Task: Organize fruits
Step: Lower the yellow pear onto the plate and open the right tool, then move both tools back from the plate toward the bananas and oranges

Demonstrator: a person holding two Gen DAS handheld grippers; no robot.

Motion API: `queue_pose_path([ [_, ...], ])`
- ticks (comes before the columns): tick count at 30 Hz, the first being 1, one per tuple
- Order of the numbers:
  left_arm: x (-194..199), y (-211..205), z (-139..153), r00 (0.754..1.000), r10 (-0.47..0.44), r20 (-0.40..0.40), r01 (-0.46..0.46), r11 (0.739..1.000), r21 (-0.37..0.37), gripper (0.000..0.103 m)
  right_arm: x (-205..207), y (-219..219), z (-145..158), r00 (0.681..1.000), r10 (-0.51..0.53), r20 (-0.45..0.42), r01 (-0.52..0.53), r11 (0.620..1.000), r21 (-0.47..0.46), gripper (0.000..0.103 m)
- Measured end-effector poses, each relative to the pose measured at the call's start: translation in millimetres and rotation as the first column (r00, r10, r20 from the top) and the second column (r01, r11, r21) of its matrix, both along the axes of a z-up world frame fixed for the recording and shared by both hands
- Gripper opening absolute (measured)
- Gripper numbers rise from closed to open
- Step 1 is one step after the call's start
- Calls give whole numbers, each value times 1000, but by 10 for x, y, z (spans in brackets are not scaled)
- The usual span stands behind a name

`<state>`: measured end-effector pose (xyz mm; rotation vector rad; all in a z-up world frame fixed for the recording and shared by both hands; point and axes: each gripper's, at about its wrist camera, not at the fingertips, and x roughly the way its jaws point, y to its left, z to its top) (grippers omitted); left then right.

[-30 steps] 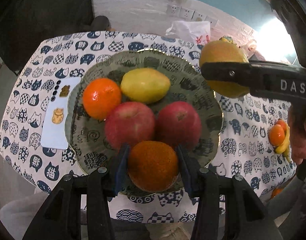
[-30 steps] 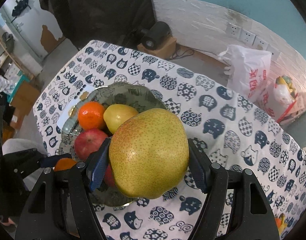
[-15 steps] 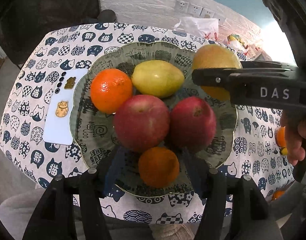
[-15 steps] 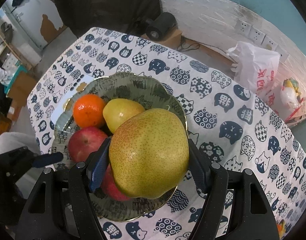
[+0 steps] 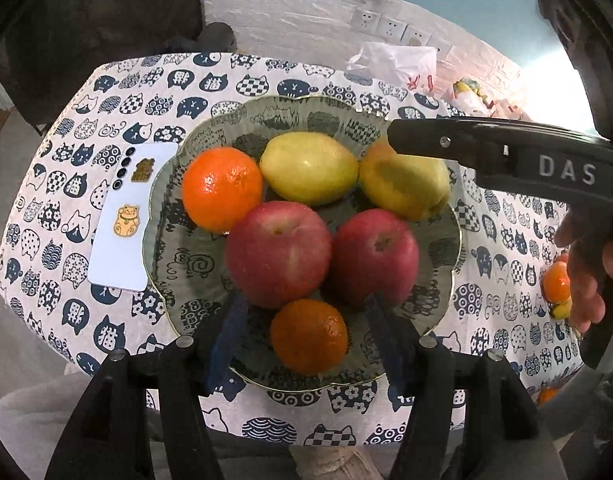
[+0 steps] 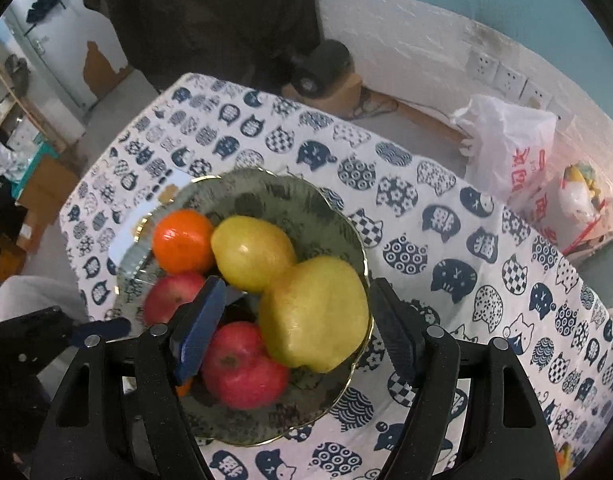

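Cat-print tablecloth (image 5: 106, 128), plate (image 5: 438, 240) holding apples, oranges, pears

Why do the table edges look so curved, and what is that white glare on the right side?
Left wrist view: the fisheye lens bows the tablecloth and darkens the corners; bright light at the upper right washes out the wall; the blue pads look soft, too close to focus. Right wrist view: same bulging, softer light, small shine spots on the orange and the large pear.
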<state>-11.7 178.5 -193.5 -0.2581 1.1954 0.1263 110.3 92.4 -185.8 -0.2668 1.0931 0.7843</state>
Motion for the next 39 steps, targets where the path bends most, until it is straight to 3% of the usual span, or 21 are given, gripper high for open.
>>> queue_pose_path([
  [17,-65,-21,505,994,35,107,-39,998,41,76,-284,-351,680,993,-39,111,32,998,63,75],
  [26,-66,-233,744,988,-1,153,-9,998,68,80,-378,-766,761,990,-93,109,87,995,58,75],
  [39,52,-881,990,973,-135,189,120,989,86,80,-436,-1562,800,973,-201,117,199,980,29,75],
])
